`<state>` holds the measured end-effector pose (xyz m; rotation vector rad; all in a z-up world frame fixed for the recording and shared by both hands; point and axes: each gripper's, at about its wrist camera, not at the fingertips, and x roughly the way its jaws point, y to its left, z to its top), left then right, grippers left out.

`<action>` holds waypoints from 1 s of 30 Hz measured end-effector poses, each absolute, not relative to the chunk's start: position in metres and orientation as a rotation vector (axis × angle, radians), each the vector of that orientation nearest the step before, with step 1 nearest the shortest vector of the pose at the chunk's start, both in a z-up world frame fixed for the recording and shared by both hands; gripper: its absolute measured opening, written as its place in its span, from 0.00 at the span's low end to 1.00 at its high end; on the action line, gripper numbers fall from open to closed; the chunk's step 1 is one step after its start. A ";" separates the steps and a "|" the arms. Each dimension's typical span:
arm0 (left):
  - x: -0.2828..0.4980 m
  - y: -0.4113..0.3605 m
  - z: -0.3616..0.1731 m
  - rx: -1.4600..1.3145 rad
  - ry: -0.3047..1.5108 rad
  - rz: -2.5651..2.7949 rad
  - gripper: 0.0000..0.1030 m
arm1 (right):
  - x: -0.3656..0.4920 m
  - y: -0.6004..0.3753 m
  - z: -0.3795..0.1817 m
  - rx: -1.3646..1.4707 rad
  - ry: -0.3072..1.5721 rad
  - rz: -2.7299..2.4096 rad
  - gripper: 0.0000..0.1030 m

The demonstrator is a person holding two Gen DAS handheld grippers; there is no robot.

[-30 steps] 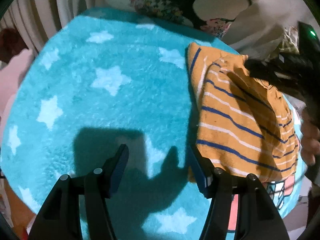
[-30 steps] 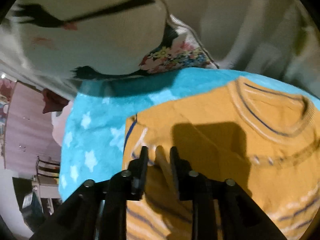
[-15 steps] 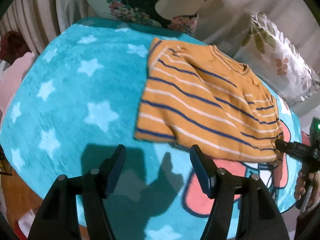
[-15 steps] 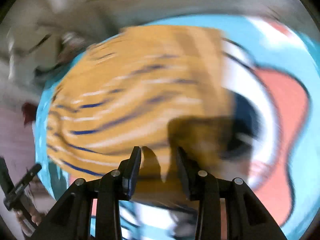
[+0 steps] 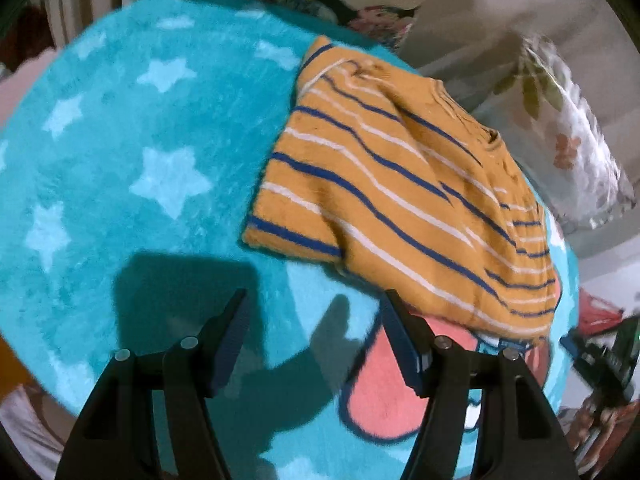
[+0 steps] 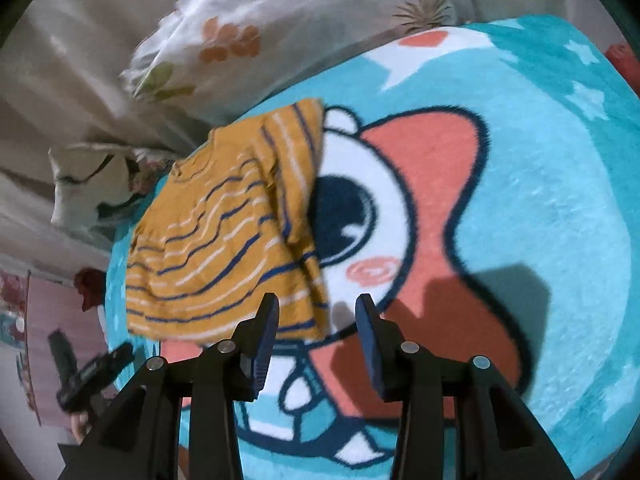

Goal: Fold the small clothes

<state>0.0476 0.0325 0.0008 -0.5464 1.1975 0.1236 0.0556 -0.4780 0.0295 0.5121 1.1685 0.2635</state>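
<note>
While the left wrist view looks down on a turquoise star-patterned blanket (image 5: 132, 168), the left tongs (image 5: 314, 322) stand spread apart with only blanket and their own shadow between the two fingers. An orange shirt (image 5: 400, 200) with blue and white stripes lies folded on the blanket, running toward its far edge, its near hem just beyond the right-hand finger of these tongs and not touched by it. A flower-printed pillow (image 5: 576, 152) lies past the blanket's right edge, and the right tongs (image 5: 592, 356) show blurred at the blanket's near right corner.

Right wrist view: the right tongs (image 6: 318, 310) are parting, with nothing gripped; between the fingers lie the blanket's (image 6: 540, 184) cartoon print and the shirt's (image 6: 224, 240) near corner. The shirt rests on the blanket's left part, partly covering the cartoon figure. The pillow (image 6: 248, 36) lies beyond the far edge; the left tongs (image 6: 92, 372) appear blurred at lower left.
</note>
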 end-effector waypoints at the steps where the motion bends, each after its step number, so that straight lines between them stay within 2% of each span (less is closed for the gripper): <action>1: 0.051 0.035 -0.002 -0.551 1.200 0.126 0.63 | 0.053 -0.471 0.029 0.509 1.173 0.275 0.42; 8: 0.082 0.056 -0.013 -0.606 1.163 0.087 0.68 | 0.048 -0.431 0.034 0.454 1.195 0.296 0.45; 9: 0.087 0.061 -0.013 -0.624 1.160 0.084 0.53 | 0.049 -0.425 0.035 0.451 1.194 0.288 0.45; 10: 0.089 0.065 -0.013 -0.641 1.159 0.087 0.24 | 0.051 -0.419 0.036 0.448 1.195 0.275 0.45; 12: 0.092 0.079 -0.013 -0.724 1.165 0.057 0.15 | 0.058 -0.405 0.037 0.444 1.203 0.259 0.45; 13: 0.091 0.082 -0.011 -0.728 1.158 0.058 0.04 | 0.062 -0.396 0.038 0.438 1.205 0.255 0.45; 15: 0.086 0.093 -0.001 -0.658 1.148 0.091 0.04 | 0.069 -0.377 0.043 0.421 1.195 0.261 0.45; 26: 0.076 0.106 -0.003 -0.701 1.203 -0.022 0.07 | 0.123 -0.200 0.053 0.241 1.243 0.507 0.46; 30: 0.065 0.120 0.000 -0.719 1.209 -0.026 0.19 | 0.140 -0.121 0.047 0.159 1.274 0.589 0.48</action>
